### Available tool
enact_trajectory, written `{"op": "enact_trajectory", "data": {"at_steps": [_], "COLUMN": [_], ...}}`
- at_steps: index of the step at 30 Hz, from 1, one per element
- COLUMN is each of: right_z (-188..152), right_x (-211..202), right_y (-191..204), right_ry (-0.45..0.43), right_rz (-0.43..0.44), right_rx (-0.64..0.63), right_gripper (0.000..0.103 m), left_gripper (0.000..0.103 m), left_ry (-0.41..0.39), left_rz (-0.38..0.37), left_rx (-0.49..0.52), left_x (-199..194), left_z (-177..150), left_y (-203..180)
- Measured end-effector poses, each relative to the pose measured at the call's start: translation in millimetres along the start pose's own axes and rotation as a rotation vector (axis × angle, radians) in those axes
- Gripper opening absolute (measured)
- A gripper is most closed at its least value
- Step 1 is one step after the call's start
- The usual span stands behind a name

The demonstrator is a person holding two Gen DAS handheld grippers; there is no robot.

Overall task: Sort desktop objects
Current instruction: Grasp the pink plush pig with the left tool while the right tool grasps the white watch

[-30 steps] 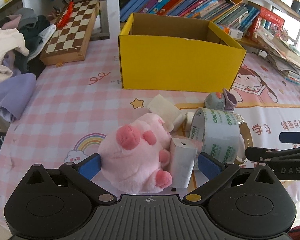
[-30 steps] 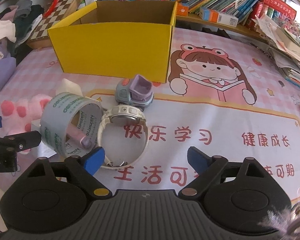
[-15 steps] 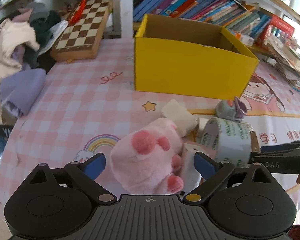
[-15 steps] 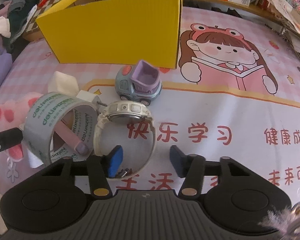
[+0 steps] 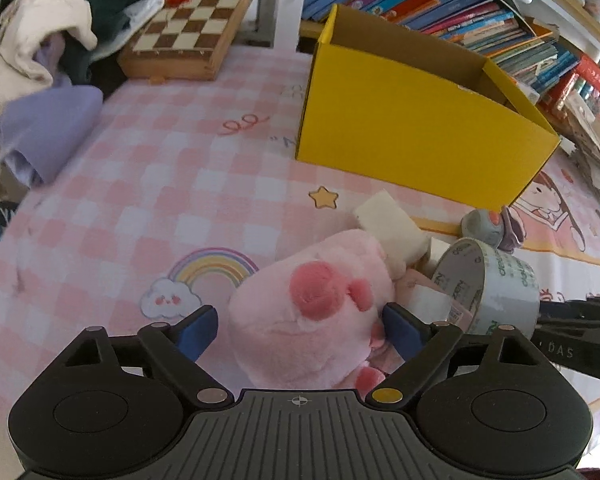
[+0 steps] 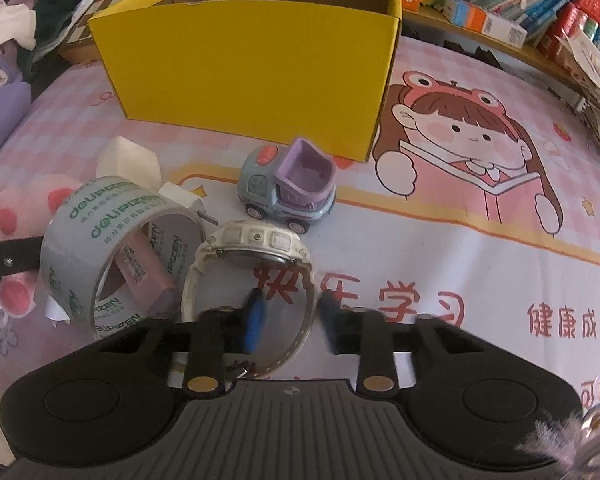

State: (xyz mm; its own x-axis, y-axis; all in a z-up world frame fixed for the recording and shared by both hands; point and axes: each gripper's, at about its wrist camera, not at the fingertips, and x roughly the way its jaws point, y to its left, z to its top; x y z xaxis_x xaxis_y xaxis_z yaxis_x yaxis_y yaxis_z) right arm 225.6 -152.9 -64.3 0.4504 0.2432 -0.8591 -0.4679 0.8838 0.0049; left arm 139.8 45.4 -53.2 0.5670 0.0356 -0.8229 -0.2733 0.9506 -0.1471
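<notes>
1. Nearest the right gripper (image 6: 290, 322), a white wristwatch (image 6: 256, 246) stands on edge on the tablecloth, its face turned toward the far side and its strap looping back toward the camera.
2. That gripper's jaws have just been closing; one blue pad sits inside the strap loop and the other outside it, with the right side of the strap between them. Motion blur hides whether the pads already press on the strap.
3. Just left of the watch, a roll of clear packing tape (image 6: 112, 248) stands on its side with a pink eraser-like block (image 6: 142, 276) lying inside its core.
4. Beyond the watch, a small blue-and-purple toy truck (image 6: 288, 192) sits in front of the open yellow cardboard box (image 6: 252, 68), near its right corner.
5. Left of the tape lies a pink plush toy (image 5: 312, 308), its paws showing.
6. Around that plush, the left gripper (image 5: 300, 330) is spread wide, its jaws having just been closing; the right pad touches the plush's side, while the left pad is still clear of it.
7. White blocks (image 5: 388, 224) lie between the plush, the tape and the box.
8. Far left, a wooden chessboard (image 5: 192, 36) and a heap of clothes (image 5: 48, 60) rest at the table edge; books (image 5: 440, 4) line the shelf behind the box.
</notes>
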Motion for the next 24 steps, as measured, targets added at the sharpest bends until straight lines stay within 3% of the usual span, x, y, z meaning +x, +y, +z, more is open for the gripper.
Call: {"op": "enact_trajectory", "data": {"at_steps": [3,7,15,24], "right_z": [0.9,1.8,6.1,19.2], "right_x": [-0.4,-7.8,-25.8,-50.7], "right_y": [-6.1,-12.3,-18.4,-34.9], "right_ry": [-0.001,-0.026,-0.071,-0.132], "right_rz": [-0.002,0.015,0.031,0.021], "right_rx": [0.024,0.046,0.056,0.073], "right_gripper": [0.005,0.004,0.004,0.004], "left_gripper": [0.074,0.068,0.067,0.067], "left_ry": [0.002,-0.038,-0.133,-0.24], "left_rz": [-0.027,-0.018,0.003,-0.021], "left_rx": [-0.017,-0.046,-0.077,-0.02], "left_x": [0.9,-6.1,-29.8,-53.8], "left_z": [-1.1,1.3,12.5,26.3], "left_y": [1.1,7.7,17.4,2.0]}}
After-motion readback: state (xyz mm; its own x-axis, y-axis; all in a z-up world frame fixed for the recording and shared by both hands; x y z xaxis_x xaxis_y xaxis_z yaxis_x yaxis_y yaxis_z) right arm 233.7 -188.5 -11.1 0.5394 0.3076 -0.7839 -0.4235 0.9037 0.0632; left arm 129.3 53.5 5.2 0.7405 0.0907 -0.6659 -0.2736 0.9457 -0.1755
